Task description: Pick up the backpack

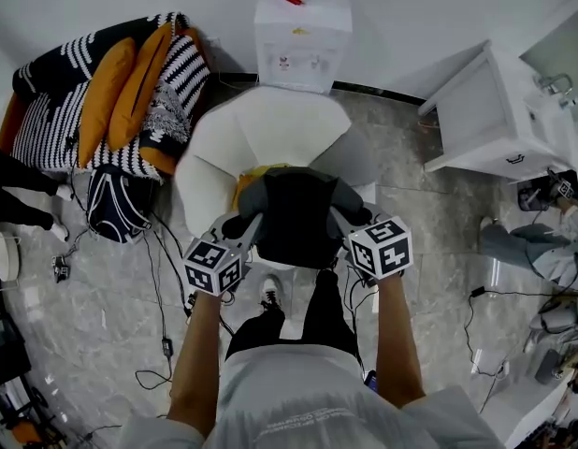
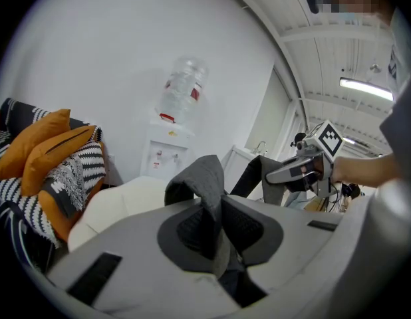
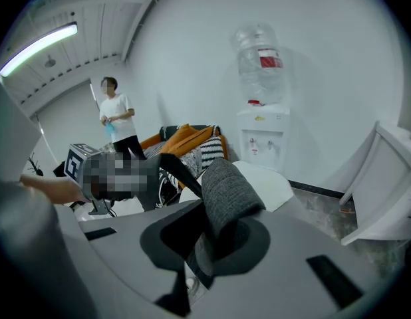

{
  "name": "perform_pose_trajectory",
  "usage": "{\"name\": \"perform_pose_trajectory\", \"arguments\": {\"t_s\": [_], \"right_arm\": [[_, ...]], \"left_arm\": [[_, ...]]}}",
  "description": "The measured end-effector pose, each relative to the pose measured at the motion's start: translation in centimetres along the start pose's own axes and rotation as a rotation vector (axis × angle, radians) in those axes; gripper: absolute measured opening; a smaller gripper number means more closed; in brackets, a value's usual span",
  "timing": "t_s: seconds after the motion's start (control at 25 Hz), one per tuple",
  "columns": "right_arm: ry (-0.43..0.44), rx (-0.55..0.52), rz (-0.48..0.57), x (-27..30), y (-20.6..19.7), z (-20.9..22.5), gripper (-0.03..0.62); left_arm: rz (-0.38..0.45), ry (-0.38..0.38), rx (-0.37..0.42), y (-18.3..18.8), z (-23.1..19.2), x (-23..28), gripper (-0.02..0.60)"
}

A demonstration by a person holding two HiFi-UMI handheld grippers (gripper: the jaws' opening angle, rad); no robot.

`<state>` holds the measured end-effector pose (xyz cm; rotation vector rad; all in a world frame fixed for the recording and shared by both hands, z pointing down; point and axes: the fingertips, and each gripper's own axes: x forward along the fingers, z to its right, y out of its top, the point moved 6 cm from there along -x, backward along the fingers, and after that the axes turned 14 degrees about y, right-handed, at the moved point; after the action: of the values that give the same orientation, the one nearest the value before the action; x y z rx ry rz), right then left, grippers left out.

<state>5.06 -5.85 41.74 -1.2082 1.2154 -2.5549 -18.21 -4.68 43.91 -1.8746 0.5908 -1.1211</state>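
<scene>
In the head view a black backpack [image 1: 294, 221] with grey shoulder straps hangs in front of the person, just above the seat of a white chair [image 1: 261, 134]. My left gripper [image 1: 249, 229] is shut on the left grey strap [image 2: 204, 181], whose fold stands up between the jaws. My right gripper [image 1: 348, 223] is shut on the other grey strap [image 3: 227, 190], which loops over its pads. Both straps run taut down to the bag. The right gripper [image 2: 304, 169] also shows in the left gripper view, with a dark strap hanging from it.
A water dispenser [image 1: 303, 26] stands against the wall behind the chair. A striped sofa with orange cushions [image 1: 111, 92] is at the left, a dark bag [image 1: 116, 204] and cables [image 1: 163, 344] lie on the floor. A white cabinet [image 1: 495, 110] is at the right. A person [image 3: 119, 118] stands far back.
</scene>
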Motion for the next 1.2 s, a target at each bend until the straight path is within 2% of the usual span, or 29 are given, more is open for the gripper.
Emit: {"name": "perform_pose_trajectory", "arguments": {"t_s": [0.24,0.52,1.2], "right_arm": [[0.041,-0.031,-0.001,-1.2,-1.3,-3.7,0.035],[0.058,-0.068,0.042,-2.6,-1.7,-8.2,0.035],[0.060,-0.227,0.228,-7.2,6.9,-15.2,0.035]], "left_arm": [[0.020,-0.001,-0.005,-0.8,0.8,-4.1,0.046],[0.070,0.016,0.052,-0.3,1.5,-8.7,0.046],[0.255,0.072,0.213,10.0,1.7,-15.1,0.046]]}}
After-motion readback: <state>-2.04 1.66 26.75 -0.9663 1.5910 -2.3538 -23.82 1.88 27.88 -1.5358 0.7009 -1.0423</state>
